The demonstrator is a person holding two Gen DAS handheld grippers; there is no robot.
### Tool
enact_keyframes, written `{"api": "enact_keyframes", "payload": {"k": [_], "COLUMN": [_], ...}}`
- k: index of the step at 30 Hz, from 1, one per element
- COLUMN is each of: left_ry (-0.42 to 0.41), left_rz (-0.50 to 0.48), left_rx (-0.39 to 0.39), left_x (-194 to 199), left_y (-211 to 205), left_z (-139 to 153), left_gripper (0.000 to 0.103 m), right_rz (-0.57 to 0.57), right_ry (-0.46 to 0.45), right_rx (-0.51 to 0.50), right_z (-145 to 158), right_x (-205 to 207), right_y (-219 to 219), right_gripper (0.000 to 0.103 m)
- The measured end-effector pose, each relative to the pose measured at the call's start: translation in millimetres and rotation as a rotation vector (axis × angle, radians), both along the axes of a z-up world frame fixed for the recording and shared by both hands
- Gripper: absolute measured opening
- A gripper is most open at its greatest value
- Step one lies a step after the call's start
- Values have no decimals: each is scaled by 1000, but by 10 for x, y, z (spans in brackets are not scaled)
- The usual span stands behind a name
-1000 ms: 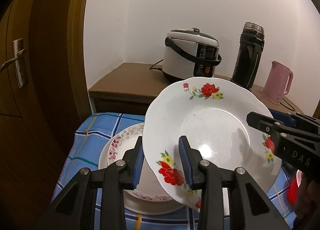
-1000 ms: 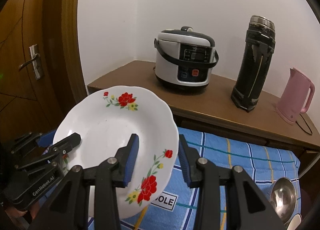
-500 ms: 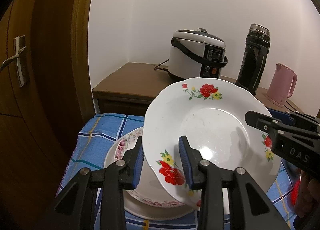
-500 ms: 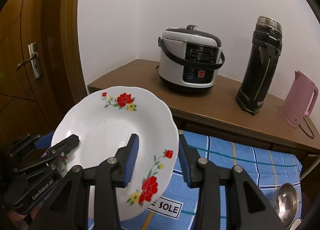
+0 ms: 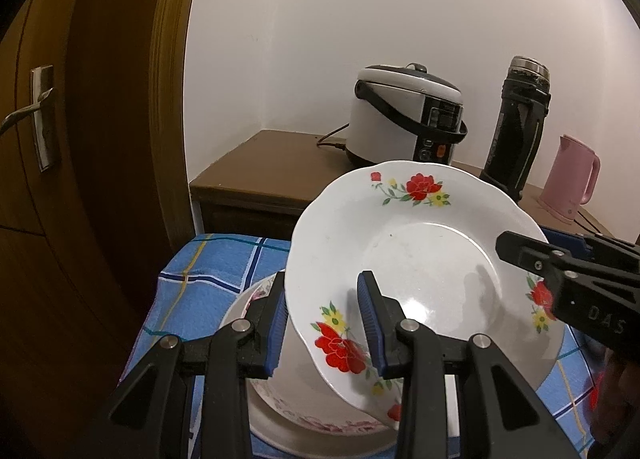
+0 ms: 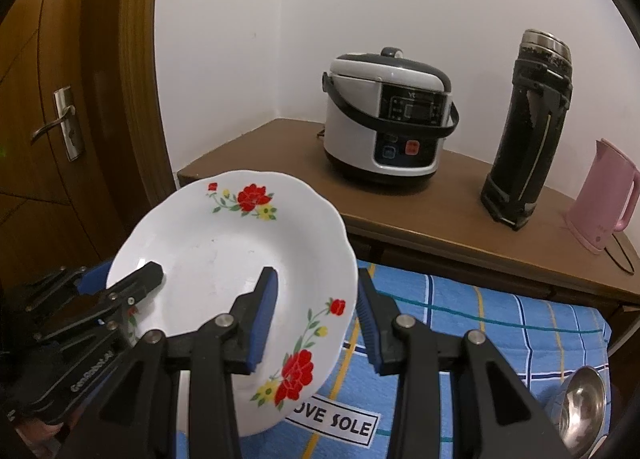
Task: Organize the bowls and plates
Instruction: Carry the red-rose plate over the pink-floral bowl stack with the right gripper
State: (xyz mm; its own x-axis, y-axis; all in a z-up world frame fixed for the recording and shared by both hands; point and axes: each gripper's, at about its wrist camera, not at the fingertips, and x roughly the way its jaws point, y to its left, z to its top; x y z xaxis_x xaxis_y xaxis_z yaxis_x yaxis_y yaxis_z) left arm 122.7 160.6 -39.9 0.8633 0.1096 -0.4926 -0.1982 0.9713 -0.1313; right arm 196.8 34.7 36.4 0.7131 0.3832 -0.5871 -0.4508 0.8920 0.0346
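Little has changed over the last second: both my claws have kept their hold on the flowered plate (image 5: 420, 259) and only drifted a touch, so the rice cooker (image 6: 386, 115) sits slightly further right in both views. My left claw (image 5: 324, 319) is closed down on the plate's near left rim, one pad under it and one on its face, while my right claw (image 6: 316, 315) is clamped the same way on the opposite rim; neither is open beyond the thickness of the rim. Between them the plate hangs tilted, clear of the blue checked cloth (image 5: 216, 267) and above the stack of pink-patterned dishes (image 5: 260, 295) lying on it beside the door (image 5: 80, 179). I judge this to be the carrying step, with the plate about to join that stack. Next I should level the plate, centre it over the stack, lower it until it seats, then ease both claws open together so it does not slide or chip. A metal ladle (image 6: 580, 411) lies well off to the right.
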Motion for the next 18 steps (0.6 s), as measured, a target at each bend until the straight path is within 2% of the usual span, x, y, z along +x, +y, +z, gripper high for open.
{"api": "enact_keyframes", "payload": {"k": [10, 18], "left_ry": [-30, -44], "left_rz": [19, 38], "left_rx": [-14, -14], "left_x": [45, 75], "left_y": [137, 188], "left_z": [-58, -131], "left_gripper": [37, 37], "right_rz": [13, 12], "right_ry": [14, 39], "right_rx": [1, 30], "right_z": [-45, -191], "right_x": [69, 139], "right_y": [126, 181], "right_gripper": [39, 39]}}
